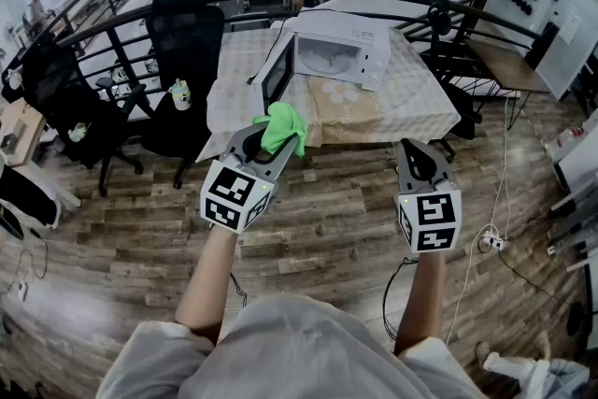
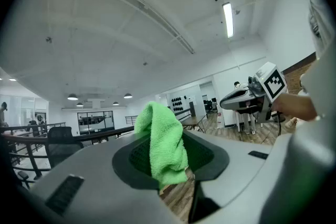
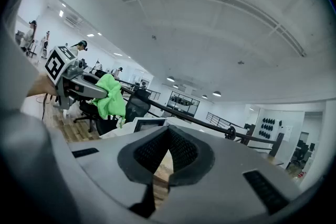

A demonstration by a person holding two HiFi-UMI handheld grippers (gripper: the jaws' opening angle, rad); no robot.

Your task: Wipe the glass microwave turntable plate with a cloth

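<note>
Head view, looking steeply down: grips a bunched green cloth (image 1: 283,128) in the left gripper (image 1: 273,145), jaws clamped on the fabric, equally plain in the left gripper view. Carries the right gripper (image 1: 417,152) empty, jaws pressed together on nothing. Faces a white microwave (image 1: 341,51) well ahead on a covered table (image 1: 411,107), its door (image 1: 277,77) swung open to the left. Puts the left gripper nearer the open cavity and roughly in line with it; calls, by judgement, for a forward reach across the wooden floor (image 1: 327,229). Places the glass turntable plate (image 1: 329,59), as best judged, inside that cavity: only a pale shape there, too small to confirm. Catches, in the right gripper view, just the microwave's front beyond the jaws
</note>
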